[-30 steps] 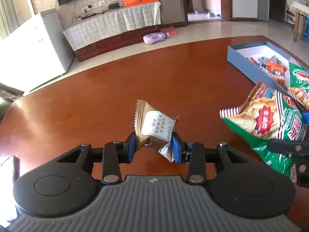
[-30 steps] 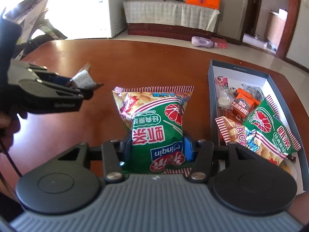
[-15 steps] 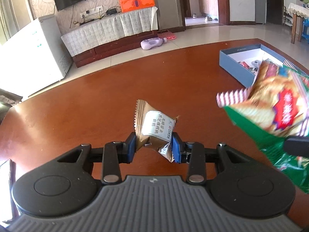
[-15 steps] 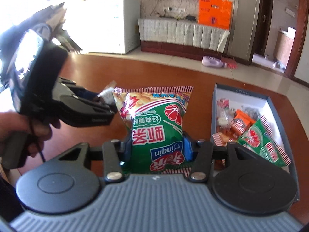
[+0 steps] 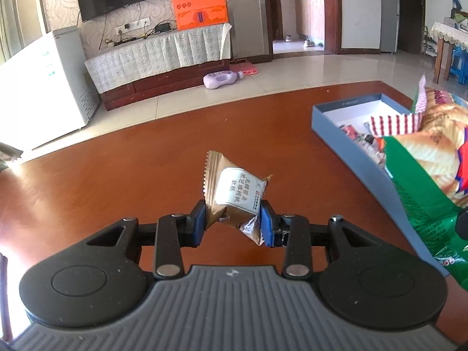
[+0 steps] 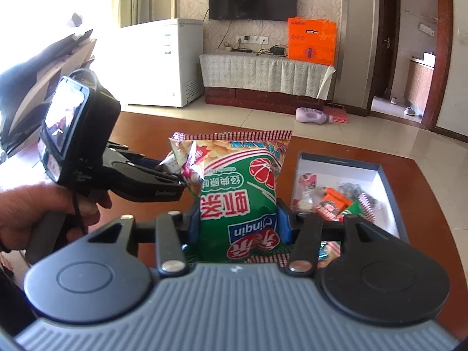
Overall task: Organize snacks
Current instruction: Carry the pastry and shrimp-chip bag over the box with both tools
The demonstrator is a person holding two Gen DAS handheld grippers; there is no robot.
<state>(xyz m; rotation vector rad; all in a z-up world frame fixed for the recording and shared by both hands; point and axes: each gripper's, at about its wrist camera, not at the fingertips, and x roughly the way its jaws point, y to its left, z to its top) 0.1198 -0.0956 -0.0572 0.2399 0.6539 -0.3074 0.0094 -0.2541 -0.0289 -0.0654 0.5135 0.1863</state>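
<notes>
My left gripper is shut on a small brown snack packet with a white label, held above the table. My right gripper is shut on a green shrimp-chip bag, also lifted; the bag shows at the right of the left wrist view. The blue snack box lies on the table to the right, holding several snack packs; it also shows in the left wrist view. The left gripper shows in the right wrist view, just left of the chip bag.
The brown wooden table spreads under both grippers. Beyond its far edge are a tiled floor, a purple bottle, a white freezer and a TV cabinet. A hand holds the left gripper.
Both grippers have risen and tilted up, each keeping its snack. The snack box now sits lower and farther in both views.
</notes>
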